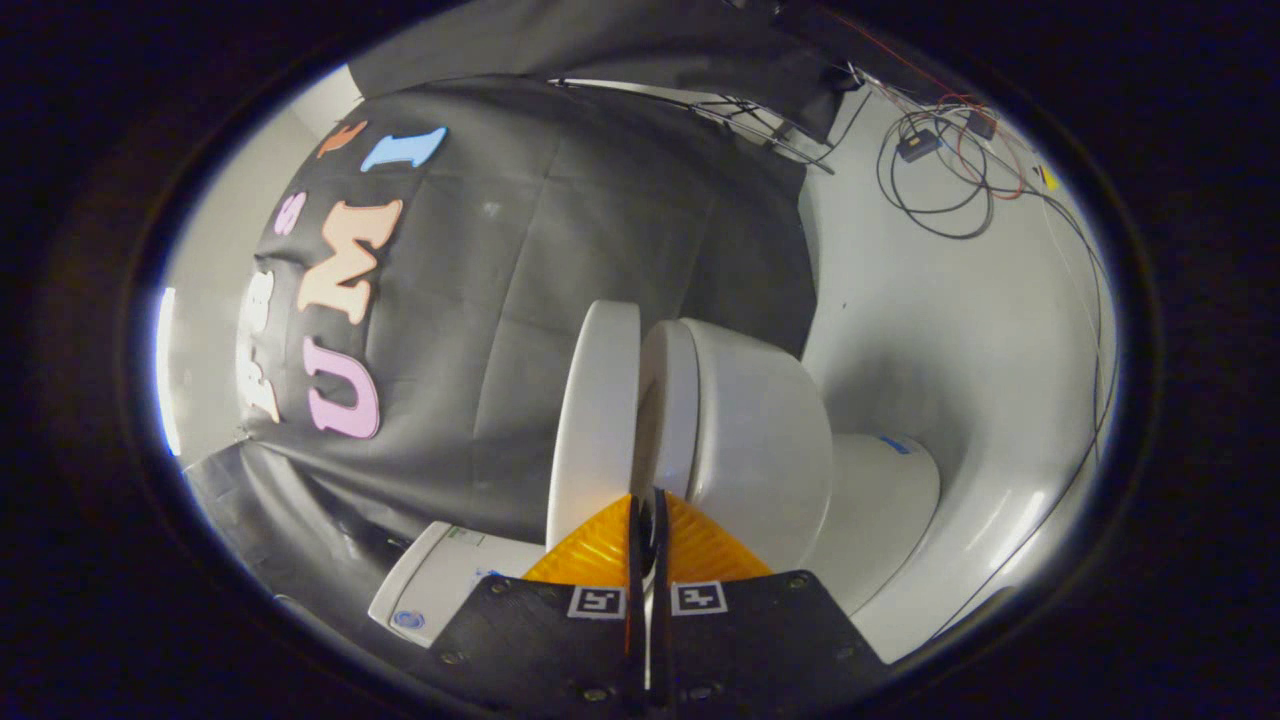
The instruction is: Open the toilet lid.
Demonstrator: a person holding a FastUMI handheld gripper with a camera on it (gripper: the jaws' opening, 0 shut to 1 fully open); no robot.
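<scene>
Now the gripper (647, 500) sits at the bottom centre of the frame, its fingers drawn almost together with only a thin slit between them, at the near edge of the white toilet lid (595, 420). That lid stands parted from the toilet bowl (760, 440) at frame centre. Cables (940, 175) lie on the floor (950, 330) at upper right.

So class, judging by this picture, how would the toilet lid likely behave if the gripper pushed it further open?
The lid looks a rigid, glossy shell, so it probably swings as one piece and may slip on the fingers. Already parted from the seat, it likely pivots at a hinge. The gripper seems nearly closed at its edge.
</scene>
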